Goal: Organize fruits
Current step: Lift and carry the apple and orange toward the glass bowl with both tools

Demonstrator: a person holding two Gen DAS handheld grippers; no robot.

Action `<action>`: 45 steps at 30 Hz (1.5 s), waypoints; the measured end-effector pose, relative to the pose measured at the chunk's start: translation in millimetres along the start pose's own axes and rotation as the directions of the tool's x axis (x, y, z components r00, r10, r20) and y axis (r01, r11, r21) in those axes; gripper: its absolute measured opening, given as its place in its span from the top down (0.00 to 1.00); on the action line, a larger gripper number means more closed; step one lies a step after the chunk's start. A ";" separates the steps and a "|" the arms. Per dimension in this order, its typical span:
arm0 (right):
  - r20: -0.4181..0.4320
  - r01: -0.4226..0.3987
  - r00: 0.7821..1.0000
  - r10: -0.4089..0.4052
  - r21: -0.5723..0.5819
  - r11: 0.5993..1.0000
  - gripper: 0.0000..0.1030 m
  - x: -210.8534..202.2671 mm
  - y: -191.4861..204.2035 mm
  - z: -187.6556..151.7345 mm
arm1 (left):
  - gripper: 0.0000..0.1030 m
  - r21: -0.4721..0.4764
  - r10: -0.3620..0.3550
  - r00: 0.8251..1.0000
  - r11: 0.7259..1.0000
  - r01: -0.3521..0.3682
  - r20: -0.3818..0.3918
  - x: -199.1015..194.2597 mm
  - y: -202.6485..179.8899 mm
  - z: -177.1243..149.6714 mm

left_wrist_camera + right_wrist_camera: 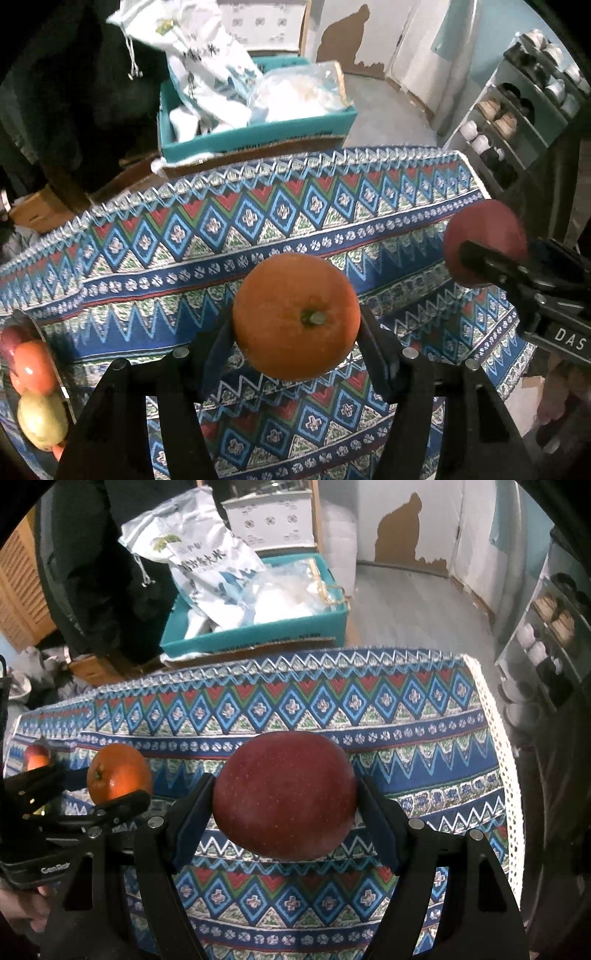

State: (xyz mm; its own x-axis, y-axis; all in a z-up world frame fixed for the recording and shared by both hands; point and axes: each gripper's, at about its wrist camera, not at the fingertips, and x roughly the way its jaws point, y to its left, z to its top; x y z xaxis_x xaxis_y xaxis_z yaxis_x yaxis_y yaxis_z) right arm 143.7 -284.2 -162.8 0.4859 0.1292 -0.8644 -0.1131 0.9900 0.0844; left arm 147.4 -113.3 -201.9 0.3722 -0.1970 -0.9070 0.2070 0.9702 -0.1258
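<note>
Two fruits clamped and lifted clear of the patterned cloth, one per tongs.

Left tongs (pixel 297 325) clenched on the round orange citrus fruit (pixel 296 316), pads pressing both flanks, green stem button facing the lens, so stem axis roughly along the tongs' pointing line; no real long axis on so round a body. Right tongs (pixel 284 797) clenched on the dark red speckled apple (pixel 284 794), broader across than tall, wide axis spanning pad to pad; stem end not visible. Relative to the blue, red and white zigzag cloth on the bench (pixel 258 229): both fruits above its middle, apple toward its right edge, orange toward its left. Pile of small red, orange and yellow-green fruits (pixel 35 384) at the cloth's left edge, behind a rim only partly visible; left tongs nearer it, likely the drop spot.
</note>
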 end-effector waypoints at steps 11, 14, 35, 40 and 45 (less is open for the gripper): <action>0.080 -0.025 0.996 0.028 -0.042 0.999 0.26 -43.2 14.4 4.3 | 0.36 0.008 0.003 0.995 1.000 -0.004 0.099 -56.5 -0.2 -3.6; 0.094 -0.033 0.995 0.037 -0.050 0.998 0.26 -52.3 18.6 4.9 | 0.36 -0.001 -0.003 0.993 1.000 0.003 0.114 -69.2 3.2 -6.2; 0.173 -0.105 0.976 0.131 -0.153 0.983 0.26 -107.6 66.7 6.6 | 0.36 -0.016 0.000 0.971 1.000 0.003 0.240 -149.9 24.0 -28.8; 0.177 -0.128 0.971 0.159 -0.179 0.976 0.26 -111.7 83.8 9.1 | 0.36 -0.029 0.002 0.967 1.000 0.005 0.253 -158.3 35.2 -34.1; 0.171 -0.157 0.966 0.195 -0.213 0.964 0.26 -111.1 107.8 11.4 | 0.36 -0.052 0.014 0.966 0.999 -0.001 0.259 -164.2 51.3 -41.5</action>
State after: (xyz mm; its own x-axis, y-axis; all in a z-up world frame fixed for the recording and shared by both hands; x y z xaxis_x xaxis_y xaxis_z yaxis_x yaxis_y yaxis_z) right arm 87.4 -191.2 -52.0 0.5957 0.3270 -0.7336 -0.3695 0.9226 0.1112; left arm 59.3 -25.3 -76.1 0.5971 -0.2130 -0.7734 0.1596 0.9764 -0.1457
